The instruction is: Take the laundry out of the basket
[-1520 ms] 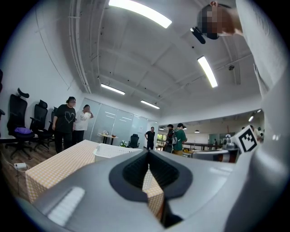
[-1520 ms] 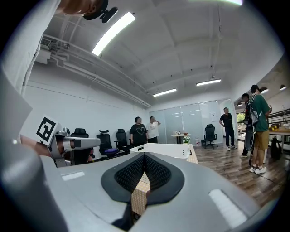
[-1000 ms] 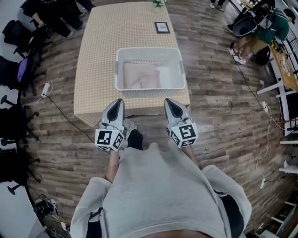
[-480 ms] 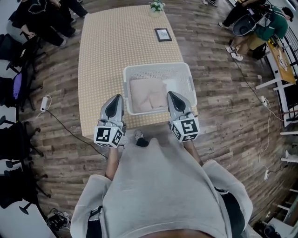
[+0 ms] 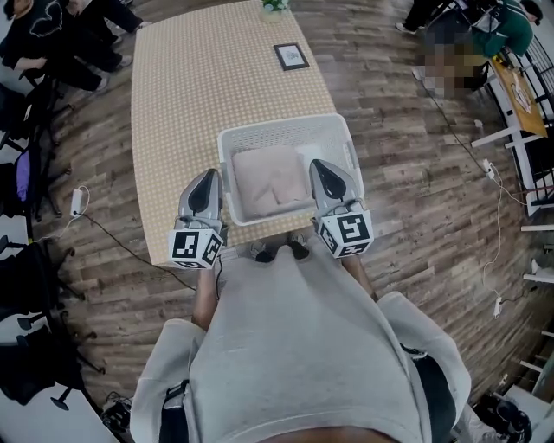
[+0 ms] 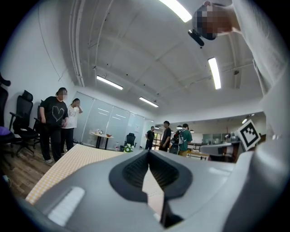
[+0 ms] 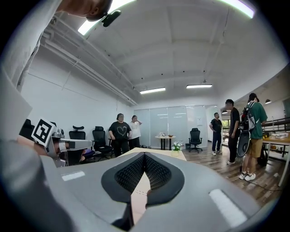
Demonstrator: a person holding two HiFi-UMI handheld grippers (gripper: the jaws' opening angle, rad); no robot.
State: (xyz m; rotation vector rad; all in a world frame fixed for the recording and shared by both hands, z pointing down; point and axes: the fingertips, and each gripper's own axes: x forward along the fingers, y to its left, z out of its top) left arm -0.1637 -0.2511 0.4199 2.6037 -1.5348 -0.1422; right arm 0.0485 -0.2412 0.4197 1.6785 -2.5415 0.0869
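Nothing is out yet: the folded beige laundry [image 5: 268, 177] lies inside the white laundry basket [image 5: 286, 131] at the near end of the tabletop [image 5: 208, 78]. The left gripper [image 5: 208, 179] and right gripper [image 5: 318, 166] hover over its near corners, jaws pressed together and empty. The whole removal is left to do.

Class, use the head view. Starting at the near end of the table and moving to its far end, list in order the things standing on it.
white laundry basket → small framed picture → small plant
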